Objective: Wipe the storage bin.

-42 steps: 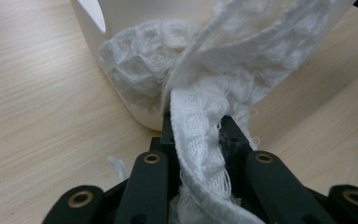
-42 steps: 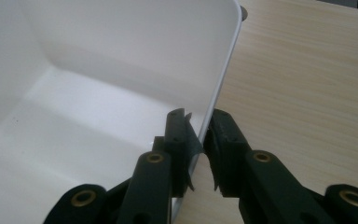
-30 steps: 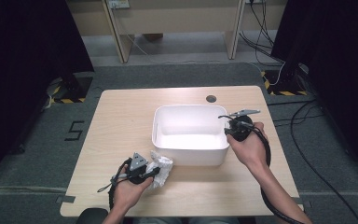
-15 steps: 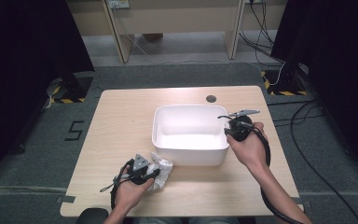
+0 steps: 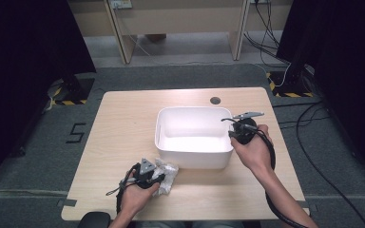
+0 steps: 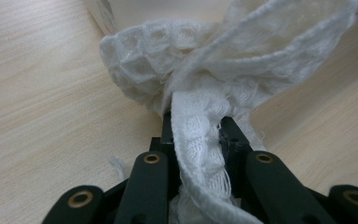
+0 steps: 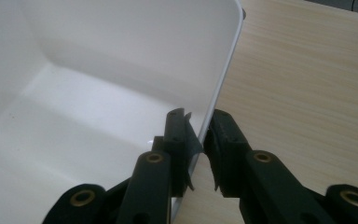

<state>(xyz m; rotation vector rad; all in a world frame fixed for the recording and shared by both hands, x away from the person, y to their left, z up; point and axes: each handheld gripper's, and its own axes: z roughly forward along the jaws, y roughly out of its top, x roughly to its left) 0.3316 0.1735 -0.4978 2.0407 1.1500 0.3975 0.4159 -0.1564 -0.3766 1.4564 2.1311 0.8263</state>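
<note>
Since a second ago, the left hand-held gripper [image 5: 158, 179] has slid slightly down toward 6 o'clock with the cloth [image 5: 167, 174], away from the bin's [image 5: 194, 153] front wall. Its jaws are clamped tight on a bunched fold of cloth [image 6: 200, 126], which trails on the surface [image 5: 123, 128] at the bin's 7 o'clock corner. The right hand-held gripper [image 5: 234, 134] has not moved, pinching the bin's 3 o'clock rim [image 7: 221, 88]. Lifting the cloth into the steadied bin looks like the next step.
</note>
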